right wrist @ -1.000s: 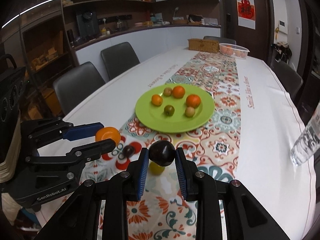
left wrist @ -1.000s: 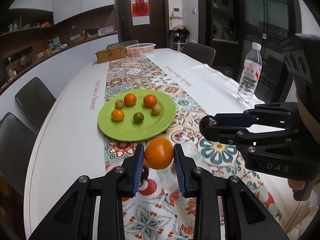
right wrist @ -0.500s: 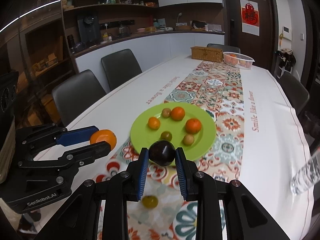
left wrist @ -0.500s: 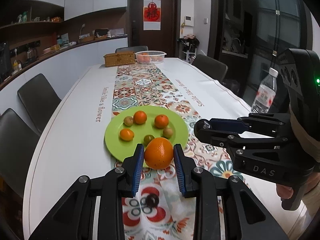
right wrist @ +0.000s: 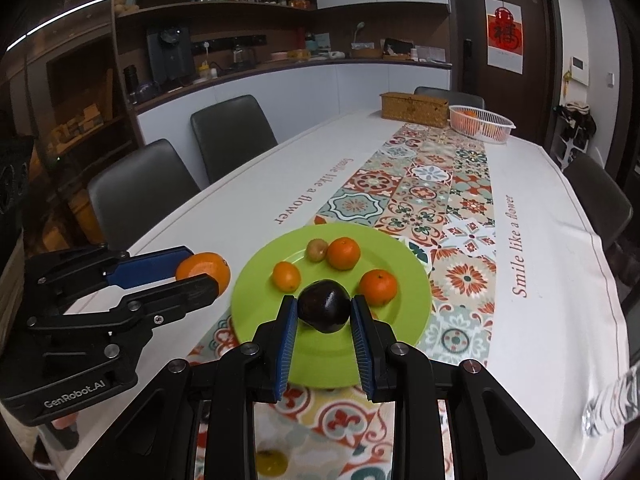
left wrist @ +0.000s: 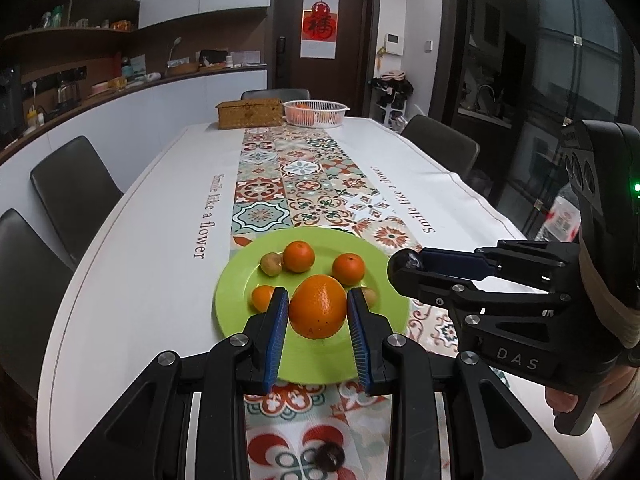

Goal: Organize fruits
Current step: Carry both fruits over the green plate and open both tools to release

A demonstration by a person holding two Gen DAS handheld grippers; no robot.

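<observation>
Fruit is being gathered onto the green plate (left wrist: 240, 292), and both grippers arrive loaded, which explains the poses. Left gripper (left wrist: 317, 312) has its blue pads pressed on either side of a large orange (left wrist: 318, 307), held clear above the near half of the plate; right gripper (right wrist: 324, 310) is clamped the same way on a dark plum (right wrist: 325, 306), also raised over the plate's near side. Each fruit is pinched across its widest part with the fingers angled downward, a hold that seems chosen so it can be lowered and let go without rolling out sideways. Already on the plate lie three tangerines (right wrist: 343, 253) and a couple of small brownish-green fruits (right wrist: 316, 250), clustered toward the middle and far side, so the free landing room is probably the bare green strip nearest the grippers. Crowding is the main obstacle: the two grippers sit just beside each other over the same plate, the right one reaching in from the side in the left view, and a round fruit set down could nudge its neighbours or roll off the shallow rim. Loose on the patterned runner (left wrist: 296, 176) near the table edge remain a small dark fruit (left wrist: 329, 456) and a yellowish one (right wrist: 272, 462), apparently not yet collected. Farther down the table stand a wicker box (left wrist: 250, 113) and a white basket (left wrist: 316, 112) with more oranges, well apart from the work; a water bottle (right wrist: 612, 404) stands near the right edge.
</observation>
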